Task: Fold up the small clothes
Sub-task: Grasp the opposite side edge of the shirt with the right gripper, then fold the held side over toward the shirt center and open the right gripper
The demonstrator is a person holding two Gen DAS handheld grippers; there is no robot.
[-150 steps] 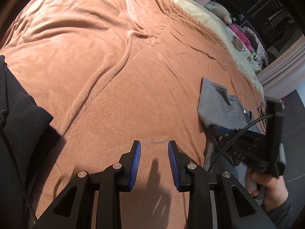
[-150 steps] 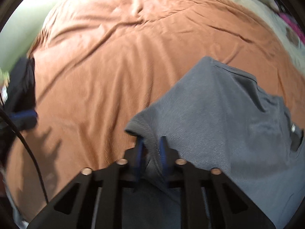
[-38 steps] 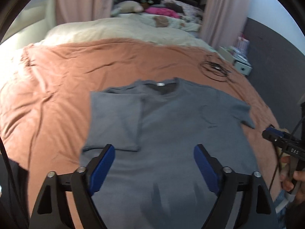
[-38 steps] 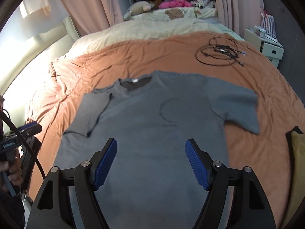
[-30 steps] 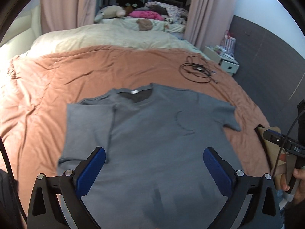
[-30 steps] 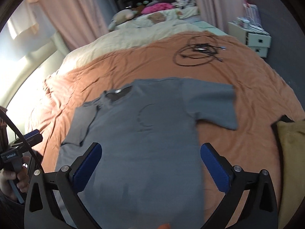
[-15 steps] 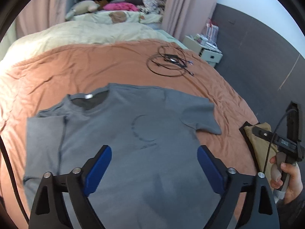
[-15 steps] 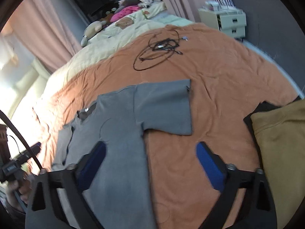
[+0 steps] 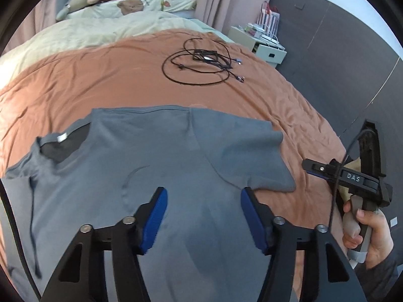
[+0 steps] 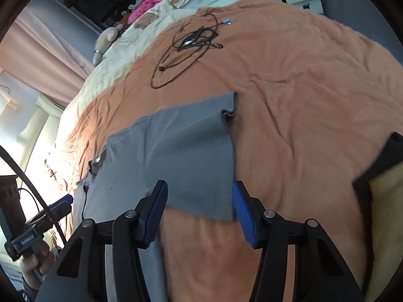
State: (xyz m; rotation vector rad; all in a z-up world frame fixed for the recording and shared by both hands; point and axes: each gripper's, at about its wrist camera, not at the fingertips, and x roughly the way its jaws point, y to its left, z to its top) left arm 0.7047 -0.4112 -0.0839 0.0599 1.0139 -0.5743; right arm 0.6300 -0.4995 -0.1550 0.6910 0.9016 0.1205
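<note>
A grey T-shirt (image 9: 156, 161) lies flat, front up, on the orange blanket (image 9: 100, 80), its collar to the left. Its right sleeve (image 9: 252, 156) lies spread out. My left gripper (image 9: 204, 216) is open and empty above the shirt's chest. My right gripper (image 10: 199, 209) is open and empty, its blue pads straddling the lower edge of the right sleeve (image 10: 191, 156) from above. The right gripper also shows at the right of the left wrist view (image 9: 352, 178), held in a hand. The left gripper shows at the lower left of the right wrist view (image 10: 37, 221).
A coil of black cables (image 9: 201, 63) lies on the blanket beyond the shirt. A yellow and black pile of clothes (image 10: 382, 196) sits at the bed's right edge. Cream bedding and soft toys (image 9: 83, 0) lie at the far end. A white nightstand (image 9: 264, 45) stands by the dark wall.
Both grippers have swung right and moved closer to the shirt. The right gripper now hovers over the right sleeve. Both sets of jaws have narrowed a little but stay open.
</note>
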